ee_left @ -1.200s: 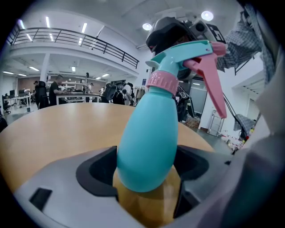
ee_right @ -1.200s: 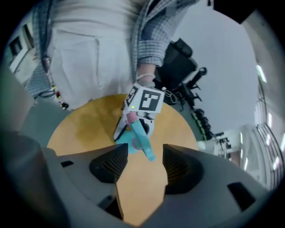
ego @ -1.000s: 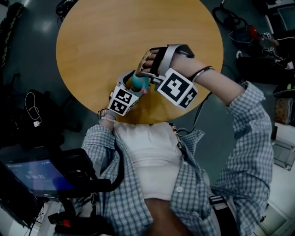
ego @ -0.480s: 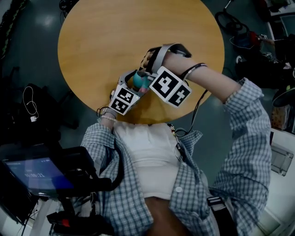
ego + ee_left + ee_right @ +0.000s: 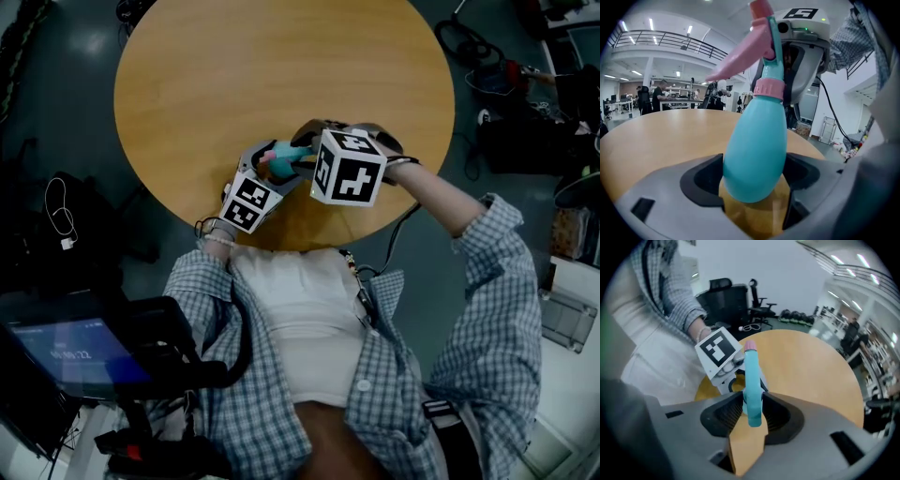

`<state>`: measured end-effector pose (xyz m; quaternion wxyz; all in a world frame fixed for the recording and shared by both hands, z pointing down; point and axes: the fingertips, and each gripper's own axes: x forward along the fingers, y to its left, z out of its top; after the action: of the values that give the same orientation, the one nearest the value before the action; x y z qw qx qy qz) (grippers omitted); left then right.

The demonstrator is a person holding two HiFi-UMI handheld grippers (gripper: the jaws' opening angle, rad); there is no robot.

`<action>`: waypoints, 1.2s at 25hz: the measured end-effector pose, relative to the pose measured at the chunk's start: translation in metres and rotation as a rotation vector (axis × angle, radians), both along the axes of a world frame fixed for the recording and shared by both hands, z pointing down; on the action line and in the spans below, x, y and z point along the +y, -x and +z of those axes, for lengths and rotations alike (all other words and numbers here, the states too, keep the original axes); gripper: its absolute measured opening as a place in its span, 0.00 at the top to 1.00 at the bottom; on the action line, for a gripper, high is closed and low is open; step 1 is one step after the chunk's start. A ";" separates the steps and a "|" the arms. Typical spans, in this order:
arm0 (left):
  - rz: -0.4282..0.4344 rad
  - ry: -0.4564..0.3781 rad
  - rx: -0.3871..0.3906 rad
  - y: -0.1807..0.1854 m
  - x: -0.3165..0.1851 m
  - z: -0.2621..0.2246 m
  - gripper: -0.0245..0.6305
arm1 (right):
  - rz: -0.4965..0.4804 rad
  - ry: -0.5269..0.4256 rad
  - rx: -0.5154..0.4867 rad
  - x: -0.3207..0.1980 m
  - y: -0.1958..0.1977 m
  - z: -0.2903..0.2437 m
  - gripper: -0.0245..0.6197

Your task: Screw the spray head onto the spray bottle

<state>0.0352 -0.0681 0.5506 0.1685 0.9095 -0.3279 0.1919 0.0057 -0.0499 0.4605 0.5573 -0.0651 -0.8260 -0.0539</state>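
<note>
A teal spray bottle (image 5: 754, 150) stands tilted over the round wooden table (image 5: 281, 66), near its front edge. My left gripper (image 5: 752, 180) is shut on the bottle's belly. On the neck sits the spray head (image 5: 771, 51), with a pink collar (image 5: 768, 88) and a pink trigger (image 5: 736, 61). My right gripper (image 5: 752, 416) comes from above; its jaws have just been closing and now press on the teal spray head (image 5: 752, 376). In the head view the bottle (image 5: 277, 161) shows between the left gripper (image 5: 270, 167) and the right gripper (image 5: 300, 161).
The person's checked shirt and torso stand close behind the table's front edge. A screen (image 5: 66, 356) on a rig is at the lower left. Cables and bags (image 5: 506, 75) lie on the floor round the table. Black office chairs (image 5: 726, 296) stand beyond.
My right gripper has rolled about the spray head, so its marker cube now faces another way and the hand sits lower to the right. The left gripper and bottle have stayed put.
</note>
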 end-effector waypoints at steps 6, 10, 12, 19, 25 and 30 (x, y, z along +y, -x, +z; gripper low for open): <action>-0.005 0.001 0.004 0.001 0.001 -0.001 0.35 | 0.515 0.067 -0.209 -0.005 -0.002 0.001 0.77; -0.009 -0.005 0.004 0.003 0.001 -0.002 0.35 | 0.835 0.011 -0.403 -0.011 -0.004 -0.002 0.77; -0.014 -0.008 0.005 0.004 0.001 -0.003 0.35 | 0.958 -0.012 -0.457 -0.012 -0.005 -0.002 0.77; -0.025 -0.003 0.016 0.006 0.001 -0.002 0.35 | 1.118 -0.126 -0.542 -0.015 -0.003 -0.004 0.77; -0.005 0.006 0.005 0.008 0.003 0.000 0.35 | 0.954 -0.114 -0.597 -0.011 0.003 0.003 0.66; -0.007 -0.001 -0.021 0.010 0.005 0.002 0.35 | 0.916 -0.066 -0.597 -0.009 0.000 0.013 0.57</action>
<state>0.0250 -0.0627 0.5524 0.1652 0.9064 -0.3331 0.2004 0.0054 -0.0586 0.4736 0.2667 0.3368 -0.8901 0.1523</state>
